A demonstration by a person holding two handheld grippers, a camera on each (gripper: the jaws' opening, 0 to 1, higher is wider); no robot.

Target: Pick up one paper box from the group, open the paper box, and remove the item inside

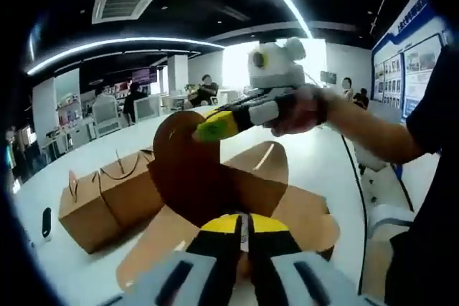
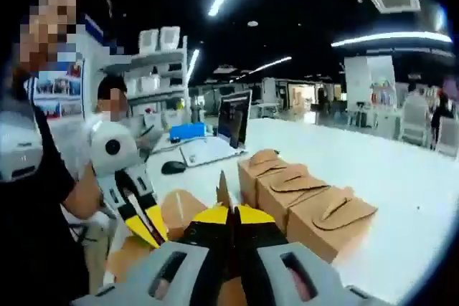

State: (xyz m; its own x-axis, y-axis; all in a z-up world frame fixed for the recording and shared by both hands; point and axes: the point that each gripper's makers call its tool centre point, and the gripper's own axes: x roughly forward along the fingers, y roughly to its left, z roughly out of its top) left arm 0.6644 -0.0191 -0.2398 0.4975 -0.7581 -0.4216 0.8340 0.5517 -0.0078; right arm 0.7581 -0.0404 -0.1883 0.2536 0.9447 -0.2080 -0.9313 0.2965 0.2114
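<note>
Low in the left gripper view, the left tongs [image 1: 244, 238] are clenched on the edge of an opened paper box [image 1: 287, 209], whose flaps spread flat across the middle of the frame. Above them, the right tongs [image 1: 208, 130] reach in from the right, held by a hand [image 1: 301, 109], and grip a round brown flap [image 1: 188, 170] standing upright at centre. At left, closed boxes [image 1: 107, 198] with handles sit side by side on the white tabletop [image 1: 315, 159].

At the bottom centre of the right gripper view, the right tongs [image 2: 231, 231] are pinched shut on a thin edge of cardboard. The left tongs [image 2: 147, 228] show at lower left, and three closed boxes [image 2: 305, 198] stand in a row at right. A laptop [image 2: 229, 123] and a mouse [image 2: 173, 167] lie behind.
</note>
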